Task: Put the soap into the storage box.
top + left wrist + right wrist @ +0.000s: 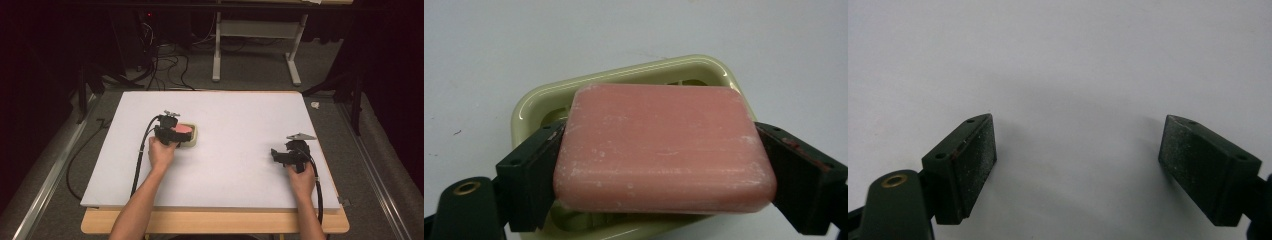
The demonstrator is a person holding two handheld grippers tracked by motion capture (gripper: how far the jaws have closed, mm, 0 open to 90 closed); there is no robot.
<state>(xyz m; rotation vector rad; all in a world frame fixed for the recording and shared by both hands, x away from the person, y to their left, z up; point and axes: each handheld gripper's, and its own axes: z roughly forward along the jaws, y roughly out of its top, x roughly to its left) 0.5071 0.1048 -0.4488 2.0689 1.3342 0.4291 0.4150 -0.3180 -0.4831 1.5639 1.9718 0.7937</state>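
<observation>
A: Soap bar (664, 147), pink, sits between the jaws of the left gripper (664, 165), directly over the pale green soap dish (531, 107) on the left half of the white table (240, 165). Whether it rests in the dish or hangs just above it, I cannot tell.

B: Is it held?

A: Yes. The two black pads (541, 165) press on its short ends, so the left gripper is clamped on the soap.

B: How will it handle?

A: I'd judge it light and stiff, a solid block that won't flex. The surface looks dry and chalky, scuffed with white marks, so probably not very slippery now, though the rounded edges give the pads little to bite on. Squeezing hard could dent it.

B: Best place to hold?

A: Where it's held: across the flat ends, near mid-height, pads square to the faces.

B: And the right gripper (285, 156)?

A: Well apart on the table's right side, jaws spread wide over bare surface, nothing between them.
</observation>
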